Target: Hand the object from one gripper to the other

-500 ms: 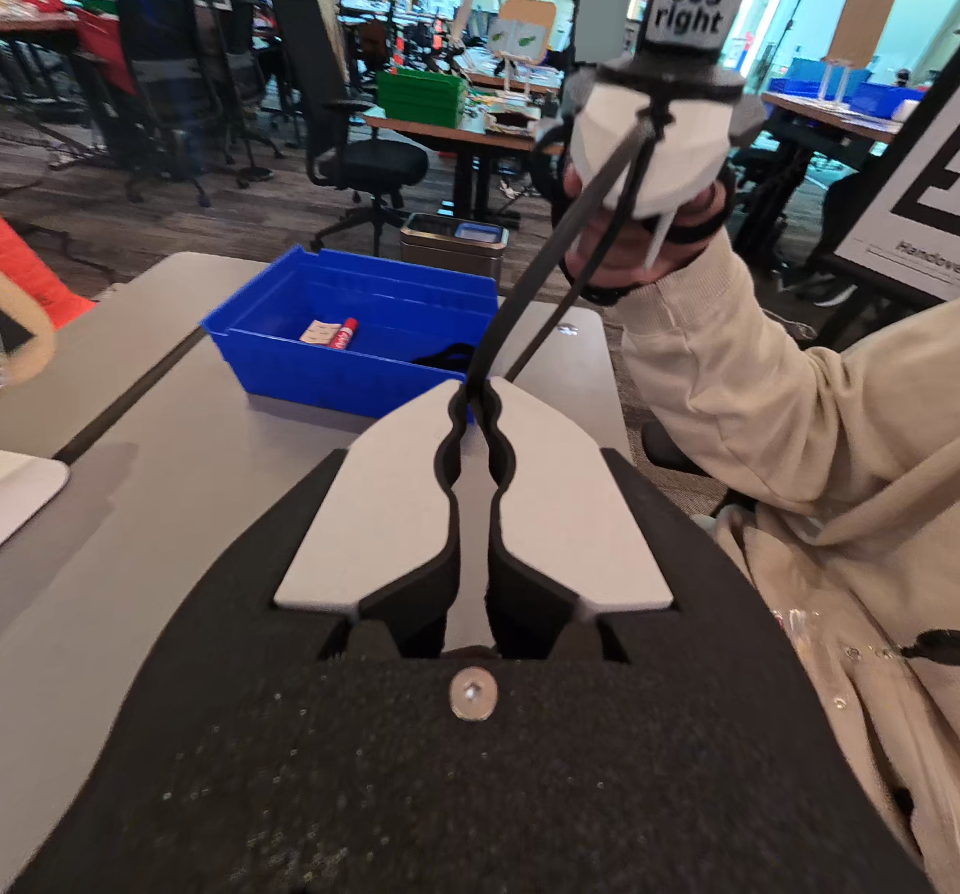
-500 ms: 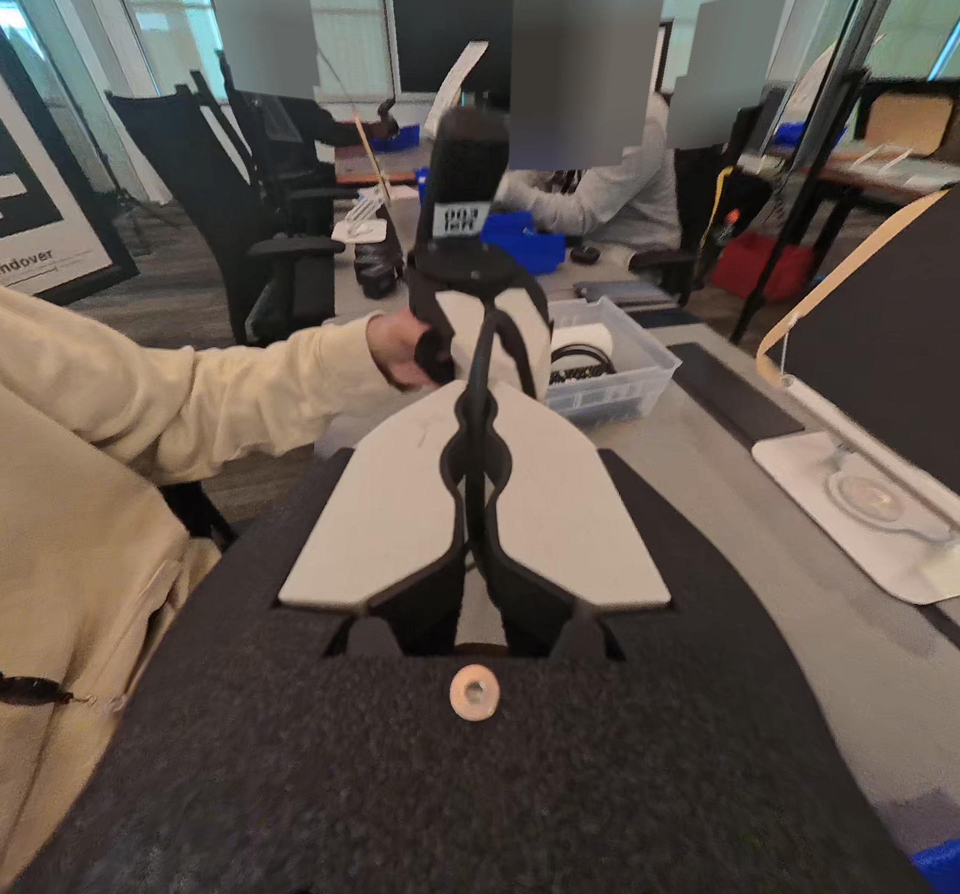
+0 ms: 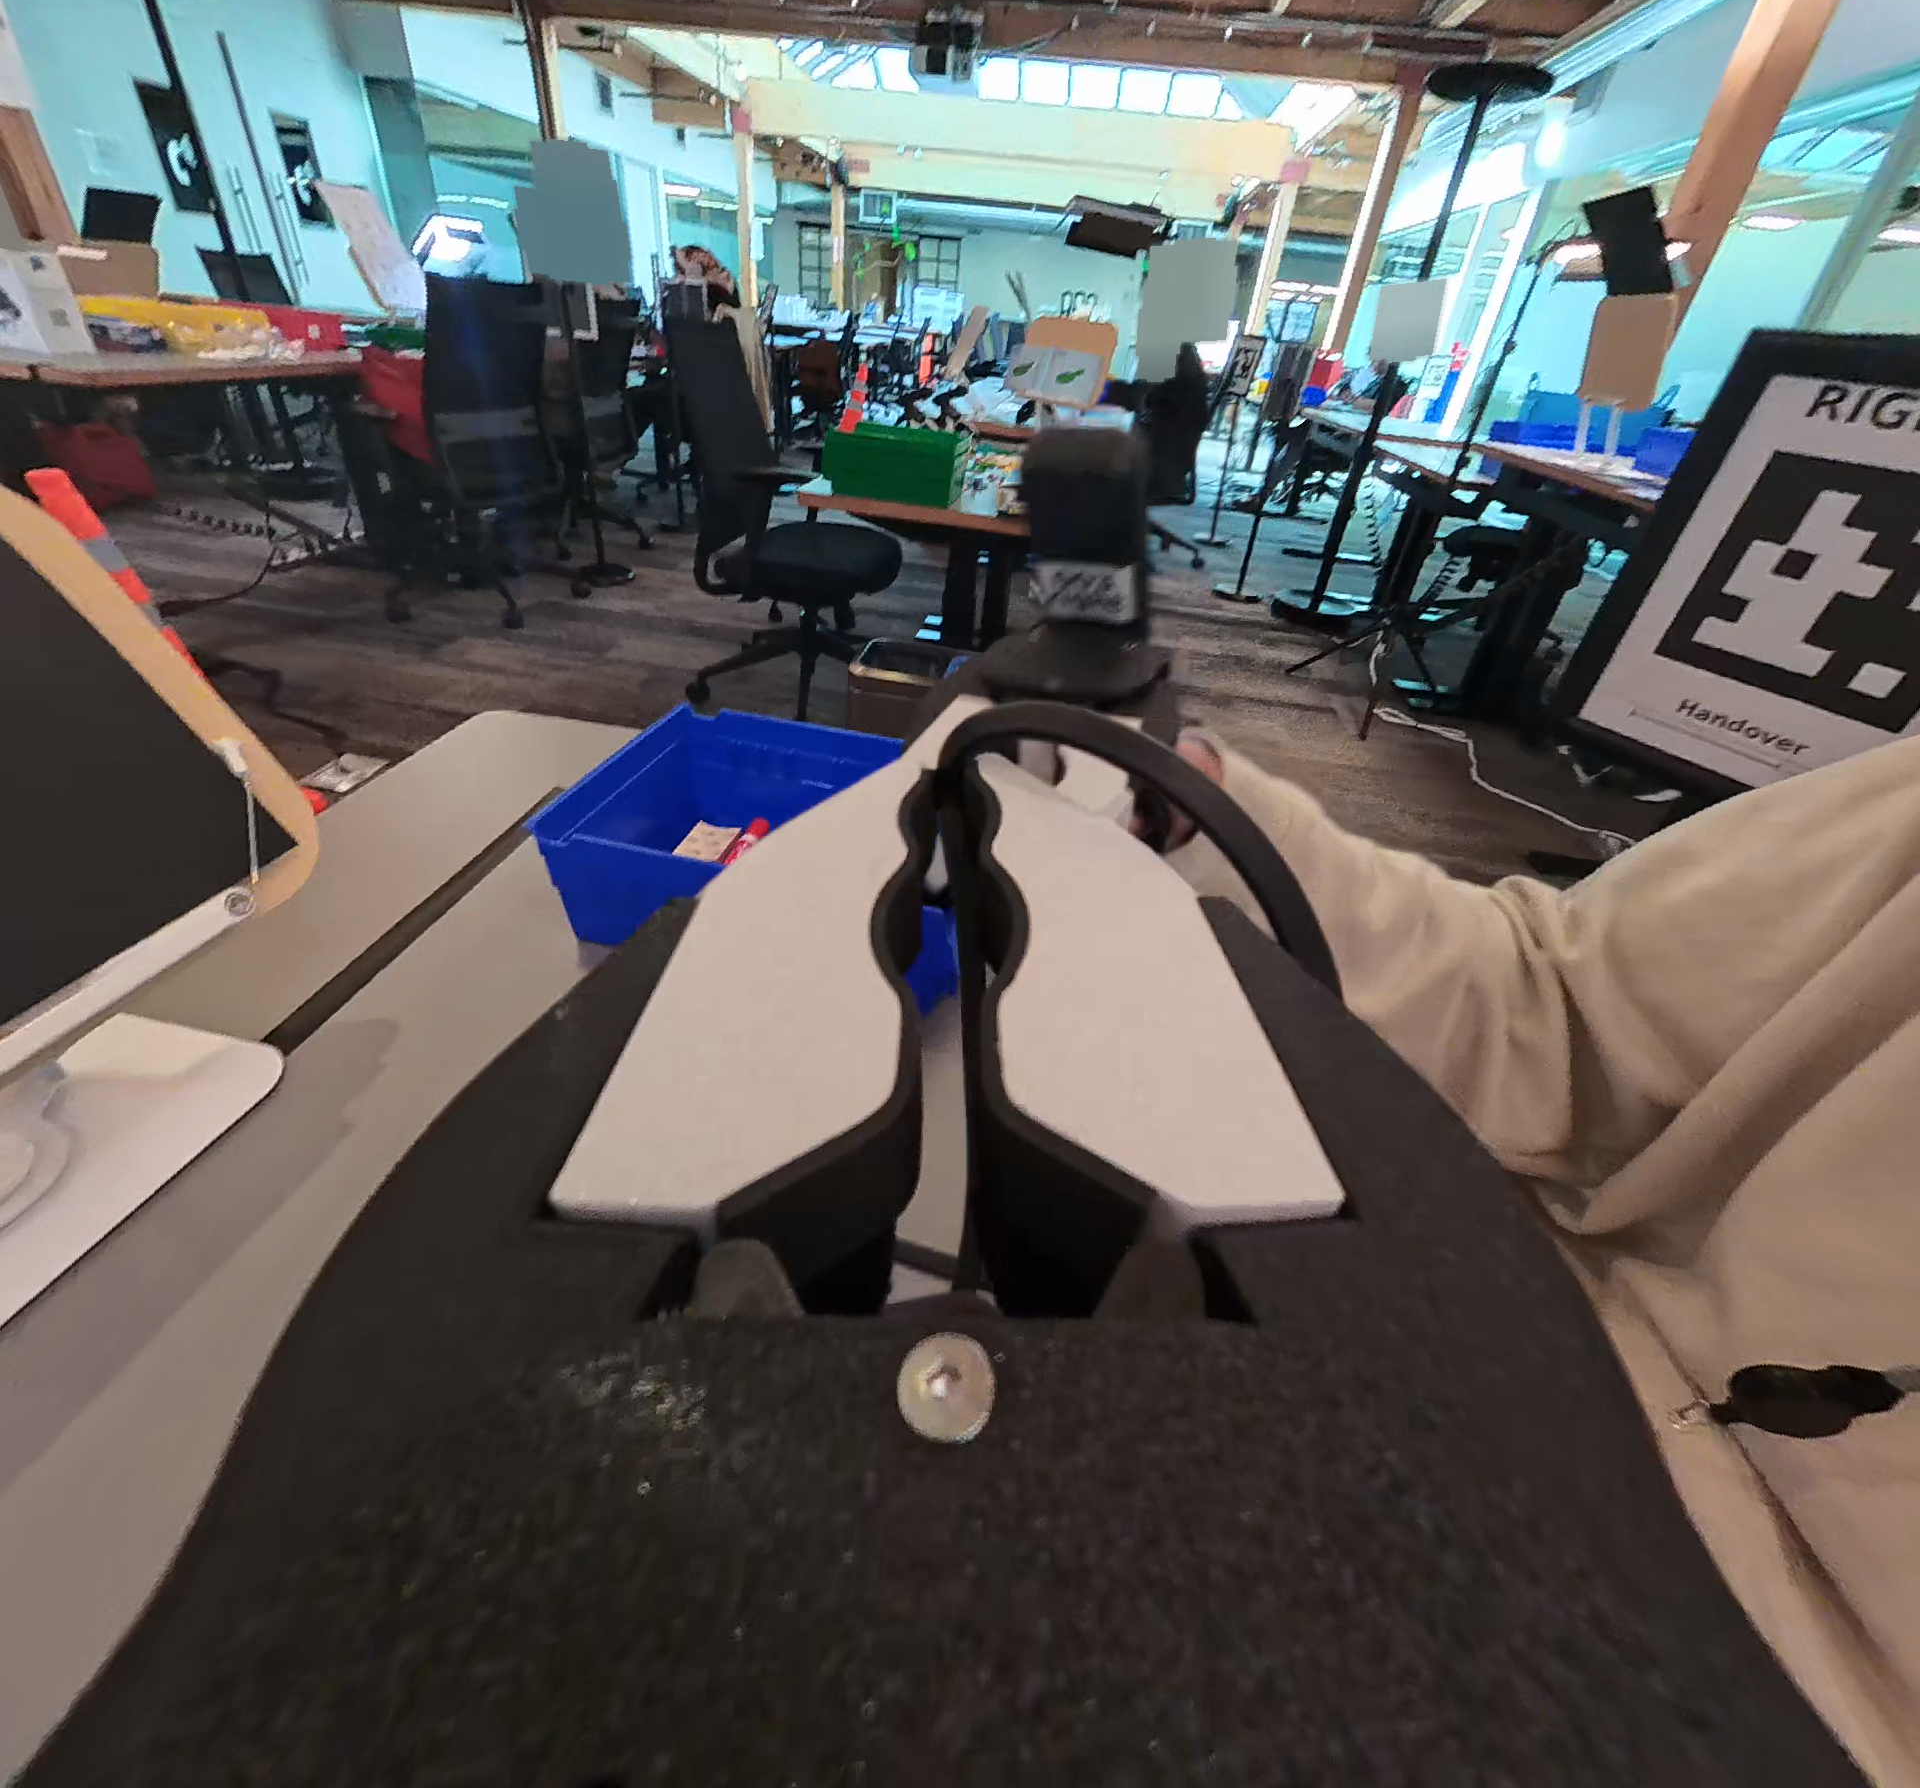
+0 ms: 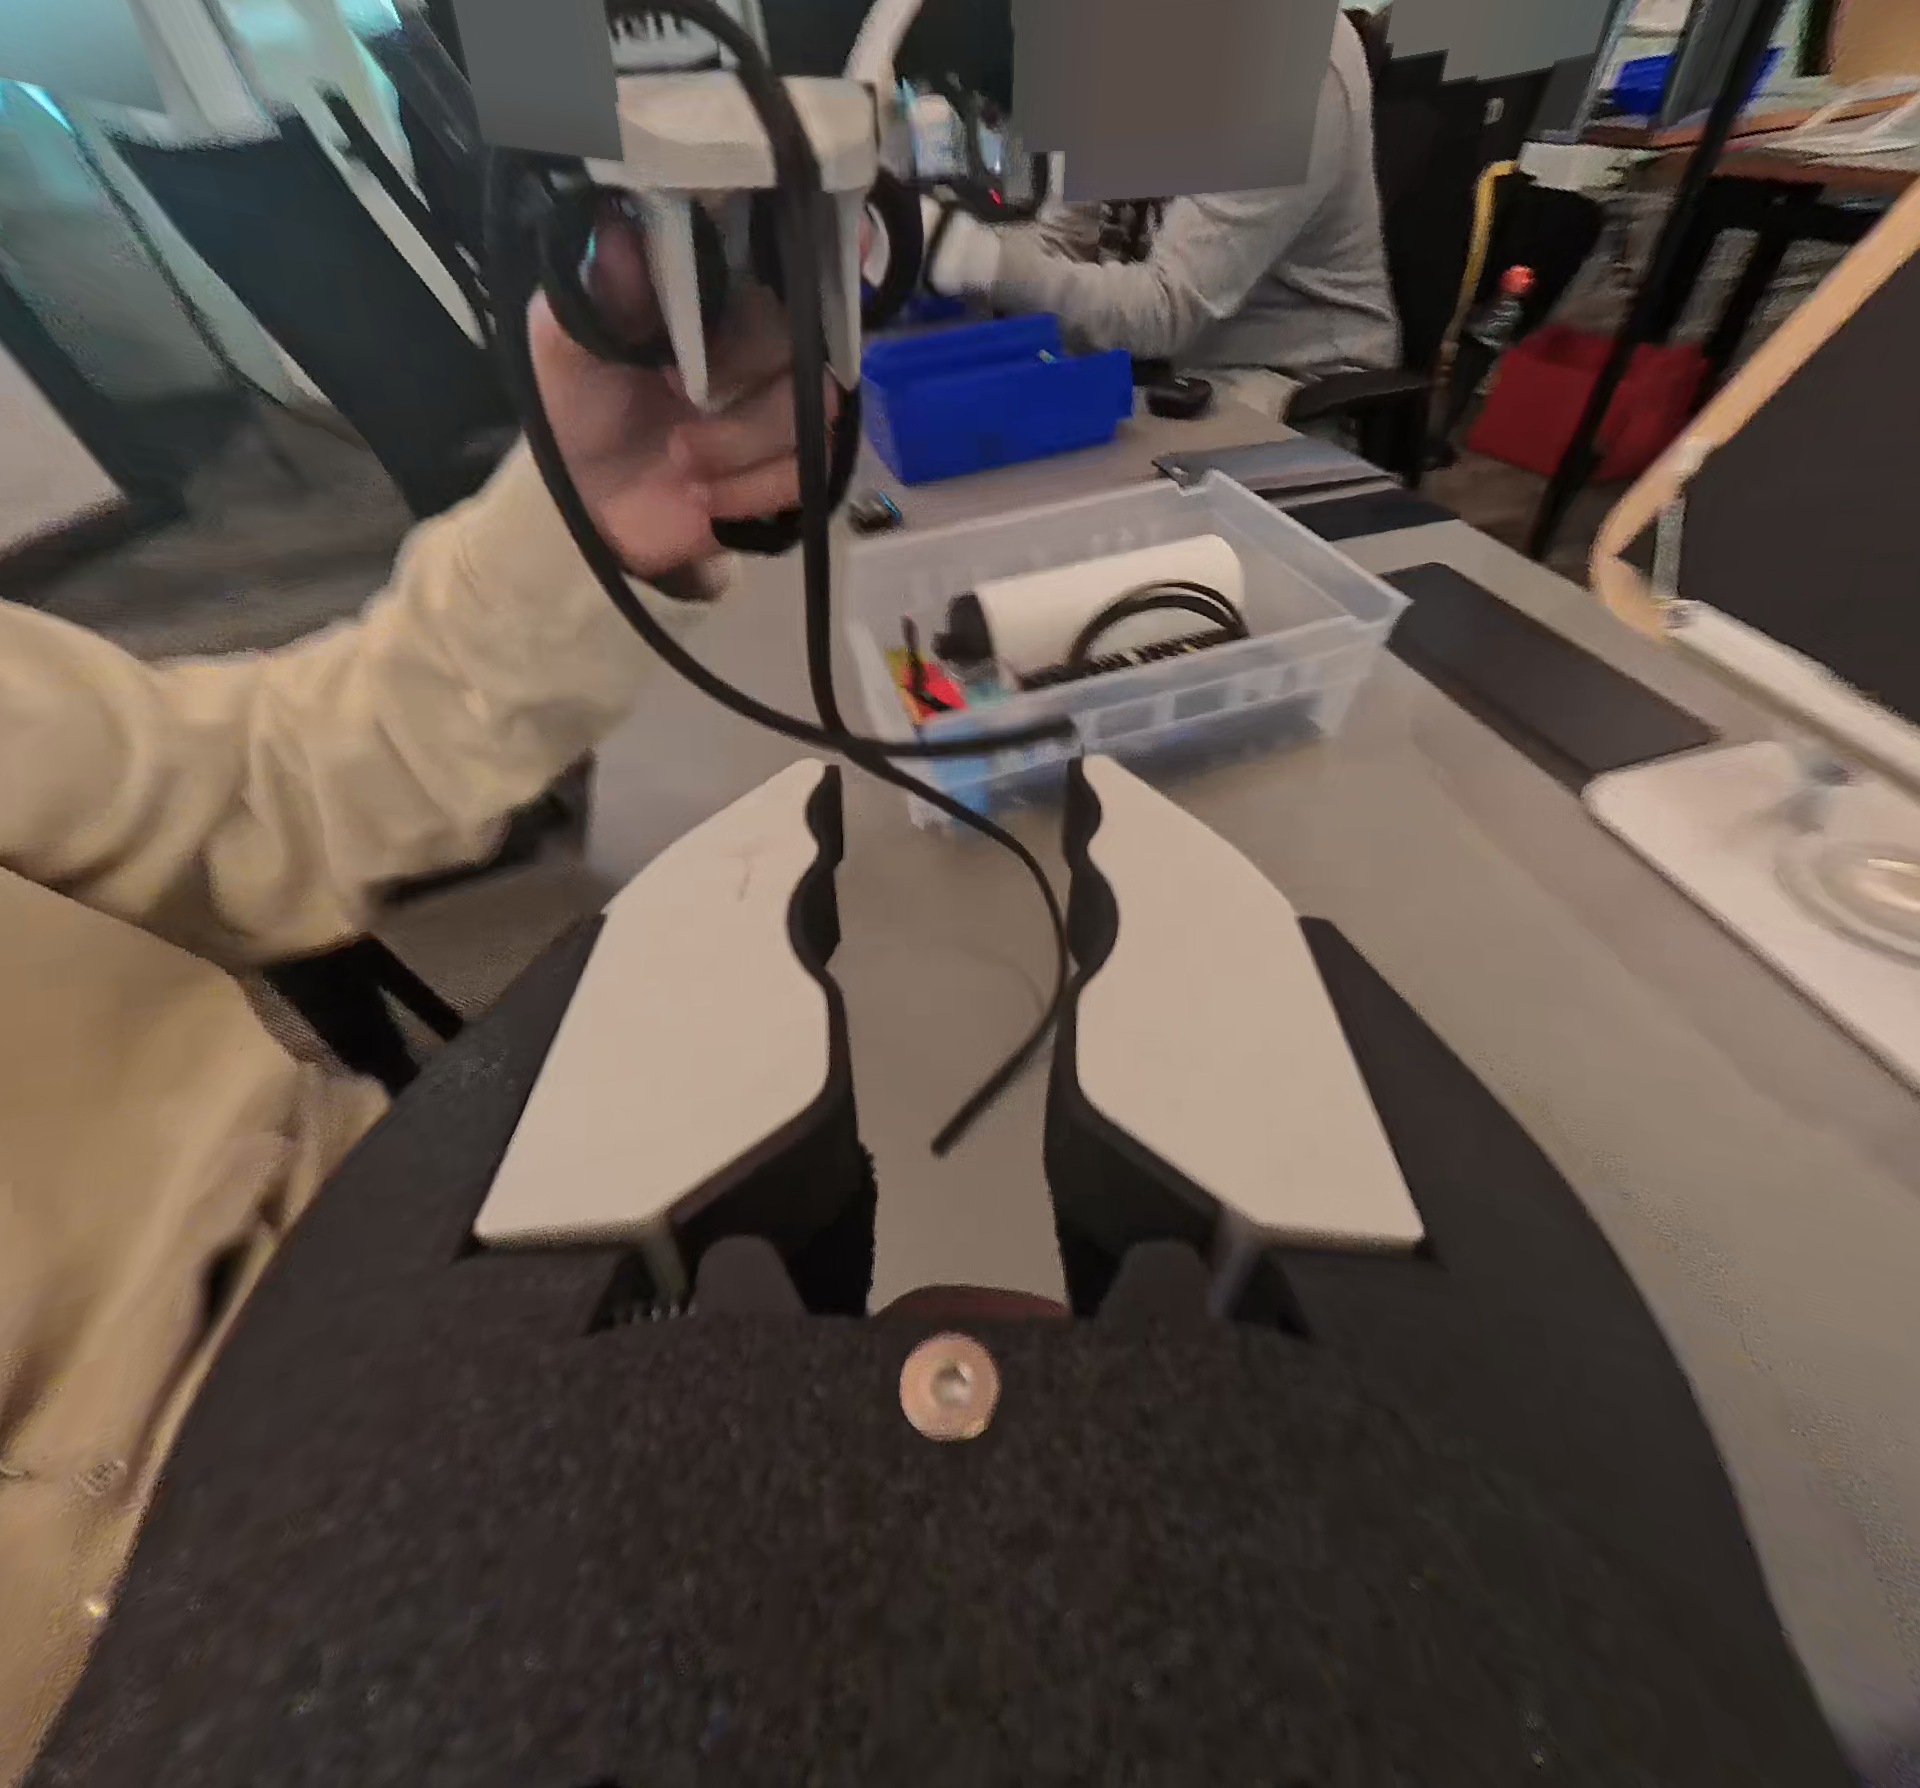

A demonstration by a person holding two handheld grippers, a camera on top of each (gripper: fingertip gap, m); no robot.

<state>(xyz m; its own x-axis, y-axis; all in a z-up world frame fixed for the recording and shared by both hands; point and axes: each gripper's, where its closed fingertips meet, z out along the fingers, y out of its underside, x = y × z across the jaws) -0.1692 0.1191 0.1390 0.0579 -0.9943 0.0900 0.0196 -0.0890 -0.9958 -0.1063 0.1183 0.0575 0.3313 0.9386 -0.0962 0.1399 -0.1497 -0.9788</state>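
Observation:
The object is a long black strap (image 3: 1226, 803). My left gripper (image 3: 951, 793) is shut on it; one length runs back between the fingers and the rest arches over to the right. In the right wrist view the left gripper (image 4: 769, 388) is held up at the upper left, and the strap (image 4: 821, 533) hangs from it in loops. My right gripper (image 4: 956, 782) is open below it. The strap's free end (image 4: 997, 1084) dangles between its fingers, close to the right finger, ungripped. The right gripper's black handle (image 3: 1086, 533) shows just beyond my left fingertips.
A blue bin (image 3: 665, 865) with small items sits ahead on the grey table (image 3: 416, 959). A clear bin (image 4: 1340, 637) holds a white roll and cables. A dark panel on a white base (image 4: 1766, 865) stands at the table's side. A marker board (image 3: 1766, 595) stands on the floor to the right. The grippers' ends are close to 11 cm from one another.
My right gripper has opened and let go of the strap. My left gripper, still shut on it, has lifted away, and the strap now hangs loose in loops instead of stretched between both.

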